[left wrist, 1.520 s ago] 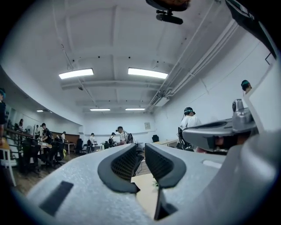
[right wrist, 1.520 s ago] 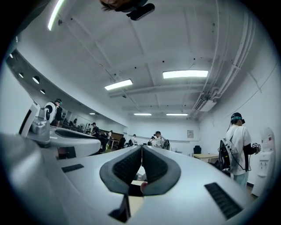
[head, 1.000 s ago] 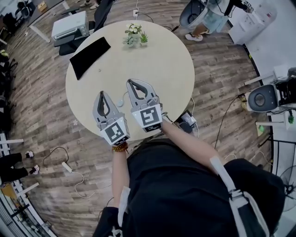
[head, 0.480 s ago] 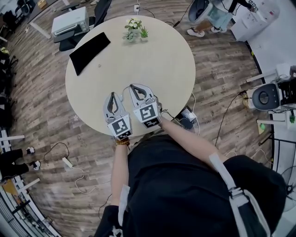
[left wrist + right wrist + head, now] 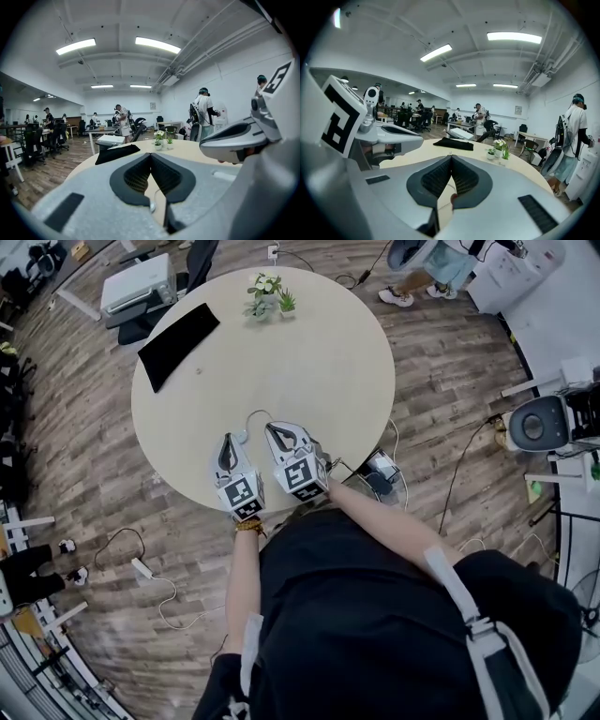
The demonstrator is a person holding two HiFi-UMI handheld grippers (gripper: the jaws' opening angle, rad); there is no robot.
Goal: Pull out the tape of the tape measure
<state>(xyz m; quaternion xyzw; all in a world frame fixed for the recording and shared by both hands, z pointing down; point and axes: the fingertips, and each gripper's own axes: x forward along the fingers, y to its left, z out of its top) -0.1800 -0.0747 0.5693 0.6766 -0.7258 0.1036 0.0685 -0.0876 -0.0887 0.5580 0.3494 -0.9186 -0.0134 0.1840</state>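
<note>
Round table [image 5: 319,343], tape measure [image 5: 242,437] between closed, empty left claw [image 5: 228,440] and right claw [image 5: 272,427], tape [image 5: 255,414] curving away

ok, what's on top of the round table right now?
A black cloth, small potted plants and a small white object with a thin cord. The left claw and right claw, both shut, cover part of the table; anything beneath them is hidden.

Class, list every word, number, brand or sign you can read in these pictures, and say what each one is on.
Readable text: none.
Marker cube of the left hand-held gripper: black-and-white code pattern, no letters.
Marker cube of the right hand-held gripper: likewise pattern only.
Wall notice: too small to read.
</note>
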